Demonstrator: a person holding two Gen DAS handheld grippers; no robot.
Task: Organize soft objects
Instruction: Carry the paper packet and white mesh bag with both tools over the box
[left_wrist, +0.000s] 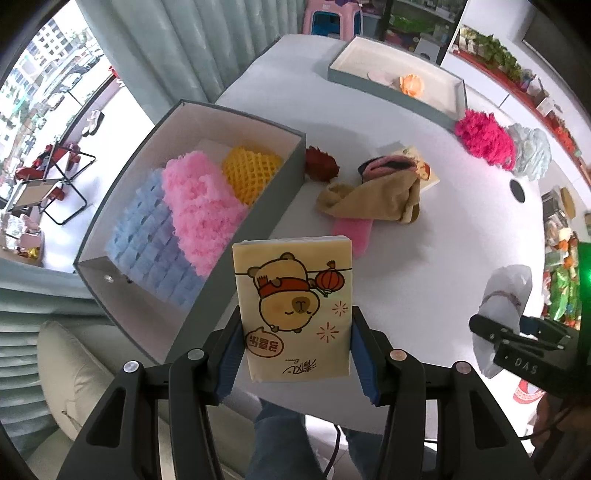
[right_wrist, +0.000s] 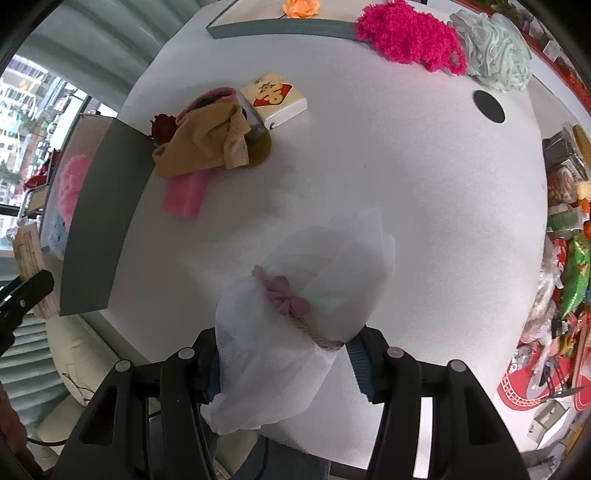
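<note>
My left gripper is shut on a yellow tissue pack with a cartoon bear, held above the table's near edge beside the grey box. The box holds a blue sponge cloth, a pink fluffy cloth and a yellow foam net. My right gripper is shut on a white drawstring pouch with a pink bow, above the table. It also shows in the left wrist view.
On the white table lie a tan cloth over a pink cloth, a red flower, a second tissue pack, a magenta puff, a pale blue puff and a far tray with an orange flower.
</note>
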